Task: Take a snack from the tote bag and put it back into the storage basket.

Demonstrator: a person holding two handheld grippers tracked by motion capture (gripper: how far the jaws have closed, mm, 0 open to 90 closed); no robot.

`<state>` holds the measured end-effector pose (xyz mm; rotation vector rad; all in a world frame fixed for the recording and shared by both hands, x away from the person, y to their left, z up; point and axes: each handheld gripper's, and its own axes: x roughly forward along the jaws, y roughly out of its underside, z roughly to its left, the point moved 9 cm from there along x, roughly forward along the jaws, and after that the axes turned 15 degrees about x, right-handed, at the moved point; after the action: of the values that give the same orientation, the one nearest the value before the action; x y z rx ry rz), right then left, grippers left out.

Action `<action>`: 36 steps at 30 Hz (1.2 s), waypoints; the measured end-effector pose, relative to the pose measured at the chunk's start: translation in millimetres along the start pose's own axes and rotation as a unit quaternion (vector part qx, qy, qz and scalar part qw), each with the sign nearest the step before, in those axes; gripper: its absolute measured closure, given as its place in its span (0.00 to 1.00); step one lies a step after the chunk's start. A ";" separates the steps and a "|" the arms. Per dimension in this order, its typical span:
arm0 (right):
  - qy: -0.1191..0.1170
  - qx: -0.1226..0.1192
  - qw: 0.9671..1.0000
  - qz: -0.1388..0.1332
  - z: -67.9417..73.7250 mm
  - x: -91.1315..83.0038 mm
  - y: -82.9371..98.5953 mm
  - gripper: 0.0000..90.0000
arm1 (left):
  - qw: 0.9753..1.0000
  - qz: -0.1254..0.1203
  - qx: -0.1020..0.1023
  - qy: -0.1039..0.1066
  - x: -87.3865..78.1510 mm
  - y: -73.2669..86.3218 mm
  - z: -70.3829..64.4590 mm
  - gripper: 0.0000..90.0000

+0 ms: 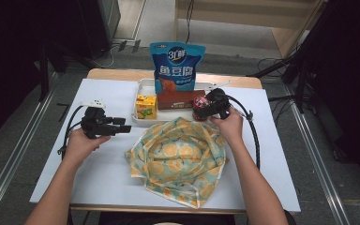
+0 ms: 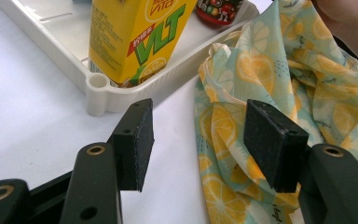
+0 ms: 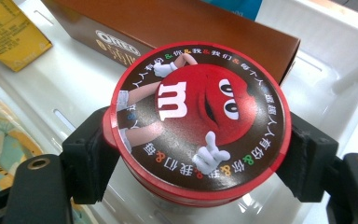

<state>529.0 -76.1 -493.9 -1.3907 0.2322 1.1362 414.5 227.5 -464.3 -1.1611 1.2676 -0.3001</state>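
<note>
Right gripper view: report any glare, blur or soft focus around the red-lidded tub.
Right gripper view: the tub lid prints sharp, faint sheen on its rim, right gripper jaws clamping its sides; the brown box behind is slightly soft. High view: room edges are dark, the table evenly lit.

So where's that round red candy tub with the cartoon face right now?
The candy tub sits clamped between the right gripper jaws at the white tray's right front corner, just before the brown box, above the lemon-print bag.
</note>
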 end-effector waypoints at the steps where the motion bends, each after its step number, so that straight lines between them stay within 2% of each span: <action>1: 0.000 0.001 1.000 0.000 -0.7 1.2 0.8 0.26 | 1.000 0.000 0.000 0.000 0.0 0.0 -0.1 0.48; 3: 0.000 0.002 1.000 0.003 -1.4 3.7 2.6 0.26 | 1.000 0.000 0.001 0.001 0.0 -0.2 -0.5 0.48; 10: -0.001 -0.003 1.000 -0.011 -2.3 6.1 5.1 0.26 | 1.000 0.003 0.002 0.003 1.4 0.5 -0.8 0.48; 15: -0.002 -0.002 1.000 -0.005 -2.8 5.4 7.8 0.24 | 1.000 0.002 0.001 0.002 1.2 0.0 -1.3 0.48; 20: -0.011 0.013 1.000 0.003 -2.6 8.1 10.5 0.21 | 1.000 0.002 0.001 0.002 0.9 0.4 -0.1 0.48; 24: -0.022 0.023 0.999 -0.003 -0.5 4.0 8.2 0.20 | 1.000 0.002 0.001 0.001 0.8 0.4 0.5 0.48; 31: -0.027 0.031 0.999 -0.010 2.1 -10.3 3.6 0.20 | 1.000 0.001 0.002 0.000 0.5 0.0 0.5 0.48; 36: -0.024 0.025 0.999 -0.023 3.7 -21.8 0.3 0.25 | 1.000 0.001 0.002 0.001 0.9 -0.2 0.3 0.48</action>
<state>516.2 -83.7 -477.5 -1.3160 0.1929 1.1172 415.2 226.9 -464.7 -1.1555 1.2692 -0.3015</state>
